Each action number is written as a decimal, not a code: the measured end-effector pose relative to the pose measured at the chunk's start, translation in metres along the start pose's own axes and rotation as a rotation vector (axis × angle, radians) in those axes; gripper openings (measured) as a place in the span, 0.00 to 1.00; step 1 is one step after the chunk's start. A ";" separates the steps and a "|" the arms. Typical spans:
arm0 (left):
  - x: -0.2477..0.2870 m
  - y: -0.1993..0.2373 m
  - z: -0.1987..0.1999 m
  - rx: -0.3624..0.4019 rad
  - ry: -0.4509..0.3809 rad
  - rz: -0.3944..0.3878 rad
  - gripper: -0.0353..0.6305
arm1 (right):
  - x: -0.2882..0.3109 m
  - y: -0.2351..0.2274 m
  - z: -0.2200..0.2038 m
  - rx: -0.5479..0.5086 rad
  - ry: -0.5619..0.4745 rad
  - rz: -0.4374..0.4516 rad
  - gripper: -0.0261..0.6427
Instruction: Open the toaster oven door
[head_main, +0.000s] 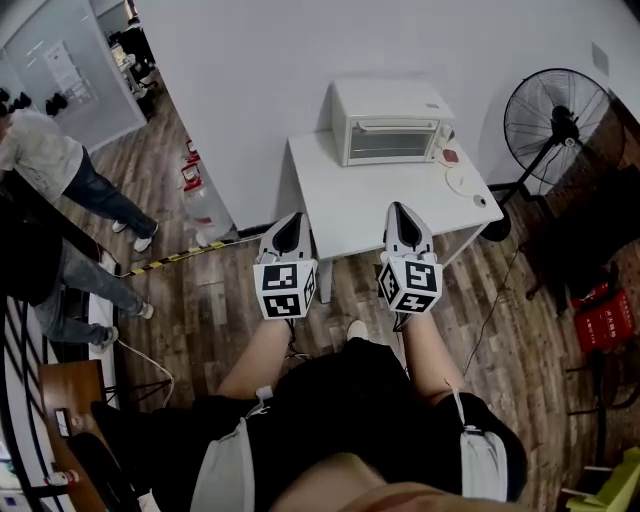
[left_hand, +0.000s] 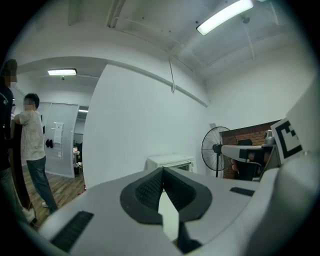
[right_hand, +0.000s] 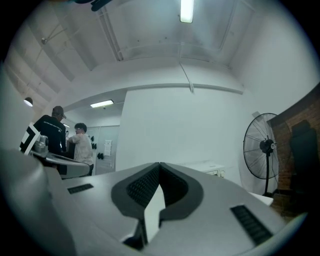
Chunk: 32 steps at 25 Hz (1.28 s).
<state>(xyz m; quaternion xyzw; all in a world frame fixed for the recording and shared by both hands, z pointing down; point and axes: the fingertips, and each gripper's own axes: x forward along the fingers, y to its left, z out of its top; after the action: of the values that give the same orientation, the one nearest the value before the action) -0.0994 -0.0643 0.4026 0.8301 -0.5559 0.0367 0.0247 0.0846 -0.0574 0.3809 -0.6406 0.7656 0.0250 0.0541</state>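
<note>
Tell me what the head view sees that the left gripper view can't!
Only the head view: the holder's legs and a red crate on the floor. Only the left gripper view: the ceiling light and the left gripper with its jaws close up, tips together, nothing between. Both: the toaster oven, the fan and people standing on the left.

We see even, bright light: ceiling tubes glare white in both gripper views, whose fisheye frames curve lines and blacken at the corners (the head view less so). The left gripper, near the lens, looks soft; the table shows faint shadows.
</note>
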 end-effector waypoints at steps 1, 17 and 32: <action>0.014 0.002 0.001 -0.003 0.006 0.010 0.07 | 0.014 -0.006 -0.003 -0.005 0.010 0.011 0.03; 0.191 0.009 0.021 0.001 0.077 0.096 0.07 | 0.195 -0.091 -0.030 0.035 0.088 0.144 0.03; 0.247 0.063 0.008 -0.029 0.103 0.095 0.07 | 0.283 -0.082 -0.079 -0.090 0.332 0.241 0.19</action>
<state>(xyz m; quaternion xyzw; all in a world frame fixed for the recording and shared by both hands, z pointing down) -0.0632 -0.3167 0.4169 0.7992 -0.5933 0.0726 0.0634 0.1125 -0.3574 0.4298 -0.5417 0.8330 -0.0405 -0.1051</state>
